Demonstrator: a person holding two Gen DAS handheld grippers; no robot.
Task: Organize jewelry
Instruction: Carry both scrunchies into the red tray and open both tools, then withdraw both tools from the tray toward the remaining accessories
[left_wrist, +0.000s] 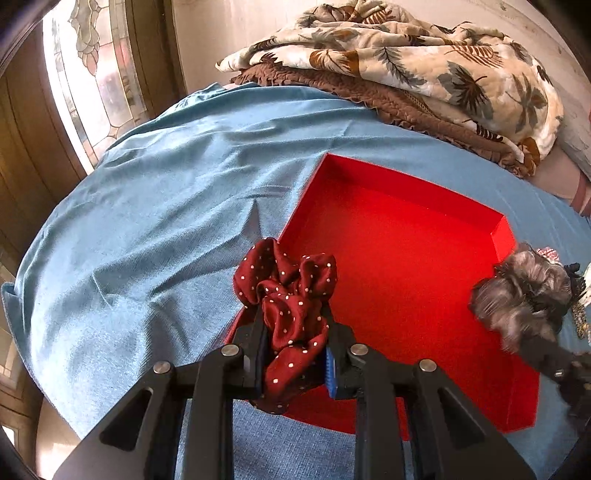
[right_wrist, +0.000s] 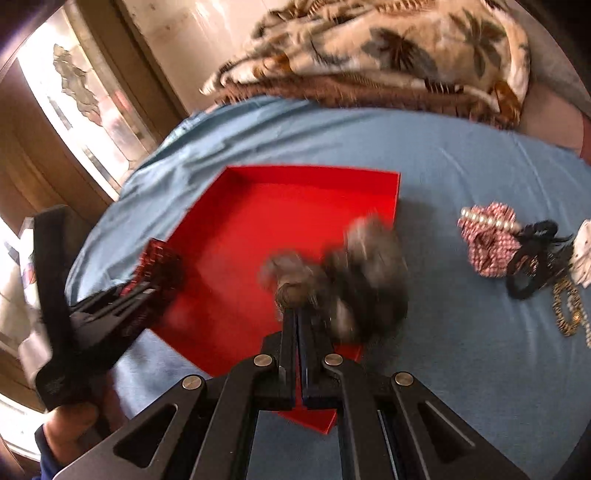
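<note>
My left gripper is shut on a dark red scrunchie with white dots, held over the near left edge of the open red box. It also shows in the right wrist view at the box's left side. My right gripper is shut on a grey and black scrunchie, blurred, above the near right part of the red box. That scrunchie also shows in the left wrist view. The box floor that I can see is bare.
A blue sheet covers the bed. To the right lie a pink checked scrunchie with pearls, a black claw clip and a gold chain. A leaf-print blanket is piled at the back. A window is at left.
</note>
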